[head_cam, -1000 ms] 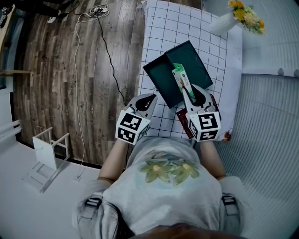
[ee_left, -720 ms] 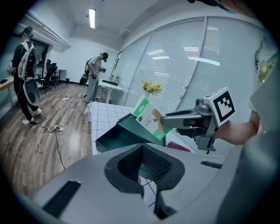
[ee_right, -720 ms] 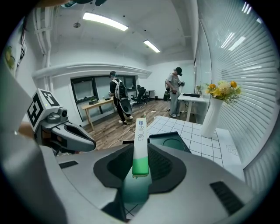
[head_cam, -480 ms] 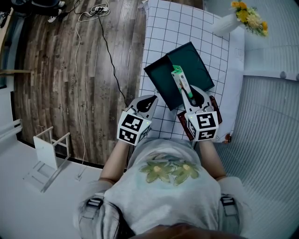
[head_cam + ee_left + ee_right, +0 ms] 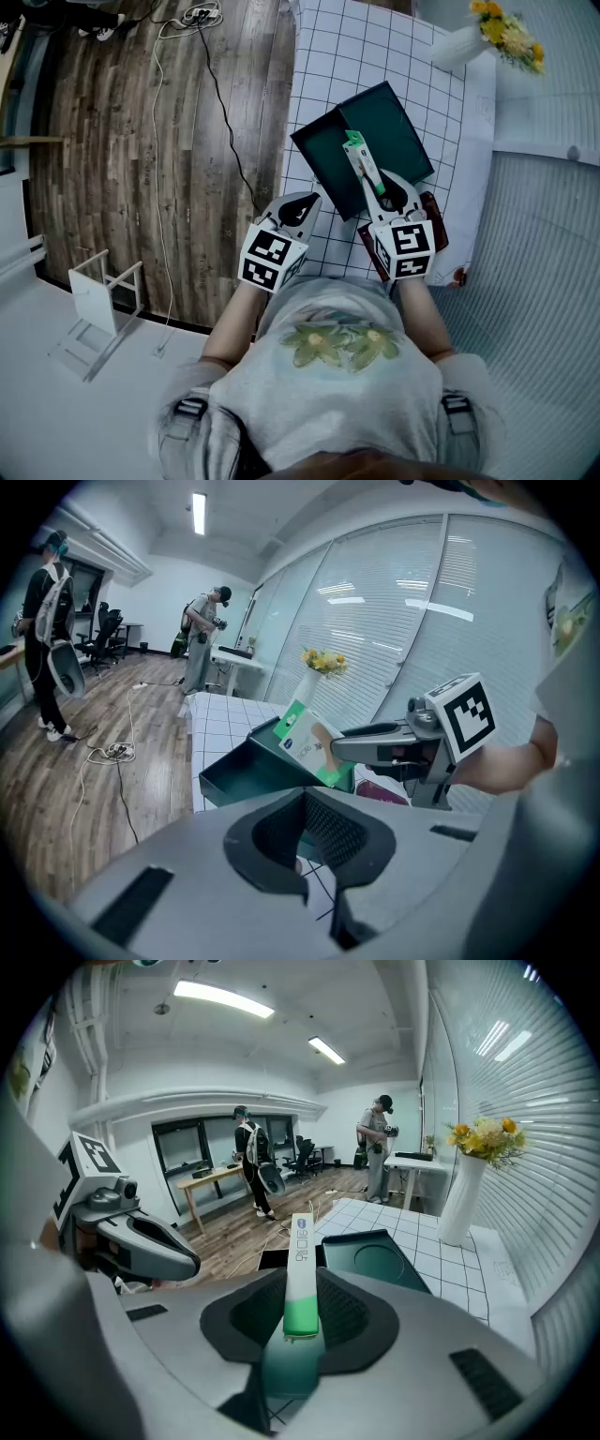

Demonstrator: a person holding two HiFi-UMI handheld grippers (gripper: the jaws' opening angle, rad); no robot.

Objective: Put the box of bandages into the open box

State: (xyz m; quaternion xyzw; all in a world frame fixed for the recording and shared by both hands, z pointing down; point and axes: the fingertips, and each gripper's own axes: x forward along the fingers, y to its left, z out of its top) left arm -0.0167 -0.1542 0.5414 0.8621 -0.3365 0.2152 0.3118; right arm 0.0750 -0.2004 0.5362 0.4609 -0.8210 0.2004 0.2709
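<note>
Right gripper [image 5: 373, 184]: we see its jaws clamped on the green end of the bandage box [image 5: 359, 157]; it points forward and down over the near side of the worktop [image 5: 328, 56].
Bandage box: narrow, white with a green end; held on edge, its white end sticking out past the jaws and tilted upward; it hangs over the open box [image 5: 405, 131], about where the tray meets the laid-back lid; we cannot tell whether it touches that box.
Open box: dark green, set at an angle on the worktop; tray toward the left, lid lying flat toward the right with a round mark pressed into it.
Left gripper [image 5: 307, 198]: jaws narrow, only a slit between the pads, nothing in them; it sits just left of the open box's near corner, apart from it, pointing down at the grid.
Worktop: covered by a white cloth with a dark grid; a white vase [image 5: 457, 49] of yellow flowers stands at the far right corner, well apart from the open box; a dark red thing [image 5: 367, 248] lies at the near edge, partly under the right gripper.
Floor [image 5: 112, 141]: wood planks left of the worktop; a cable [image 5: 214, 89] runs across it; a white stool [image 5: 98, 300] stands toward the near left.
Background: in the gripper views we see two people [image 5: 248, 1162] standing far off; blinds [image 5: 525, 1119] line the wall on the right.
</note>
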